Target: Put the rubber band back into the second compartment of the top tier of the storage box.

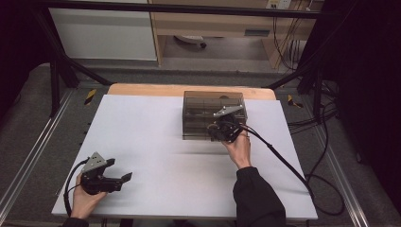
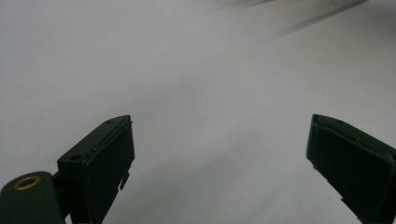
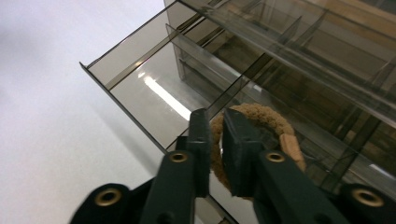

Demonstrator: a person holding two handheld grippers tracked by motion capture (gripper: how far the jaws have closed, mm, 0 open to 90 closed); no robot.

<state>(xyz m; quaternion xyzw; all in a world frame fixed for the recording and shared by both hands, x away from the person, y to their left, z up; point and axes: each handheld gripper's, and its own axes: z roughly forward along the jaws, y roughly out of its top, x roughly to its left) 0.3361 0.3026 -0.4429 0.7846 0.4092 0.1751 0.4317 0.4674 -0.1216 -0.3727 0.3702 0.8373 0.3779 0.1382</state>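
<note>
The right gripper pinches the tan ring just over the box's open drawer; the left gripper, jaws wide, sits far off.

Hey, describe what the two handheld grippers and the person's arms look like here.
Both the left gripper and the right gripper are black, each topped by a grey three-cornered plate, with brass-ringed holes near the jaws. A thick black cable trails from the right one. A dark long sleeve covers the right arm.
</note>
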